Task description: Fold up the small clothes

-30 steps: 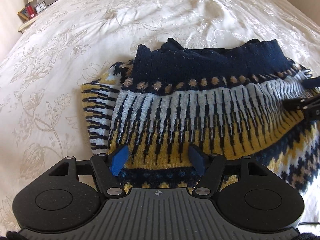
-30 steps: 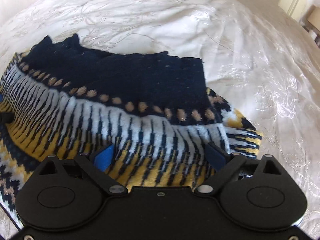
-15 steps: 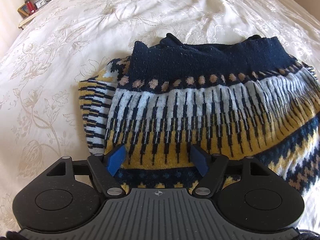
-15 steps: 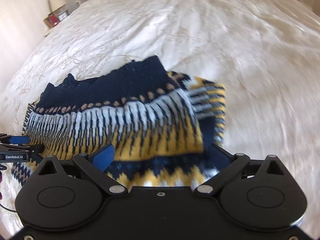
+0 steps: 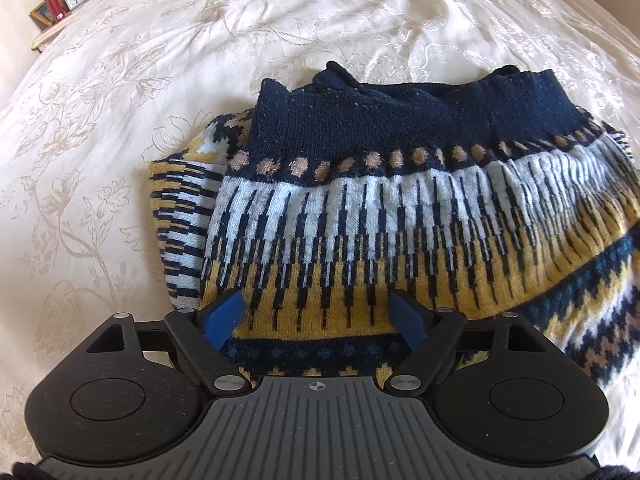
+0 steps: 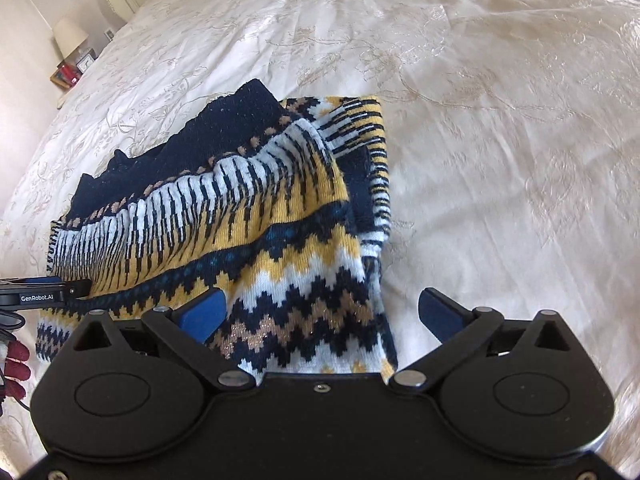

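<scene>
A knitted sweater in navy, white and yellow lies folded on the cream bedspread, its navy hem band on top at the far side. My left gripper hovers low over the near yellow part, jaws opening. The blue pads stand apart on the knit and pinch nothing. In the right wrist view the sweater runs off to the left. My right gripper stands wide open over its right zigzag end, holding nothing. The left gripper shows at the left edge.
A bedside table with a lamp, a clock and a red item stands beyond the bed's far left corner. Bare bedspread stretches right of the sweater. Fingers in a red glove show at the lower left of the right wrist view.
The right gripper moved off the sweater's middle to its right end and rolled, leaving the left wrist view. The left jaws have widened while the left hand stayed almost still.
</scene>
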`<state>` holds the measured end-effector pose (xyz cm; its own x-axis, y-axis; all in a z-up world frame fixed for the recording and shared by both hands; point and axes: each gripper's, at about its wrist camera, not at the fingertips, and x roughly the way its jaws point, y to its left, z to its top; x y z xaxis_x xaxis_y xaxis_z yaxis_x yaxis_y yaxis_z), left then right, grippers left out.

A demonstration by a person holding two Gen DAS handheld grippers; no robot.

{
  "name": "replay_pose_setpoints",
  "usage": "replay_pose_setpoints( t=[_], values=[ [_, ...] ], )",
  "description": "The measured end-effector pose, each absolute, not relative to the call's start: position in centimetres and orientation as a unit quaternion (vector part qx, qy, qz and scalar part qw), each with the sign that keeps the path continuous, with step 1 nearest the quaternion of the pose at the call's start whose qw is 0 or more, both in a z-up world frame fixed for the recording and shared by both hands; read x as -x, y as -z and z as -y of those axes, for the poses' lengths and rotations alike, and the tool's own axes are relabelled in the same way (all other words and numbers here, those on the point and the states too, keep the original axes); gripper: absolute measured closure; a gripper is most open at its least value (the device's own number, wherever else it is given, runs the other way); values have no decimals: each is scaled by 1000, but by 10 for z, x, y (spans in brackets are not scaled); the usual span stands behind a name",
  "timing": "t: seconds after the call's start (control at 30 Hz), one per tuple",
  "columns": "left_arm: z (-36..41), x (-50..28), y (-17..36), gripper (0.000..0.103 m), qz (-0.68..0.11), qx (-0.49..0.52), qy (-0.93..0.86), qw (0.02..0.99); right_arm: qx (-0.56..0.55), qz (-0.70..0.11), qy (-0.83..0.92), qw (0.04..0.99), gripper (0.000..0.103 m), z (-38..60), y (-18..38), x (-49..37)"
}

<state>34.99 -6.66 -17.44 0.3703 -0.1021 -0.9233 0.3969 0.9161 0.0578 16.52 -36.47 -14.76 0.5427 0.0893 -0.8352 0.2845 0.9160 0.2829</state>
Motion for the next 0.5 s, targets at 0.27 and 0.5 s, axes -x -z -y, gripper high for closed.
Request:
replay_pose_setpoints(
  t=[0.27,0.5],
  values=[
    [54,-311,155,20,-546,-104,160,815,-208,-475,39,854,1,358,146,-155],
    [45,-262,158,20,-563,-86,158,807,-250,-474,18,844,1,361,150,-139]
  ],
)
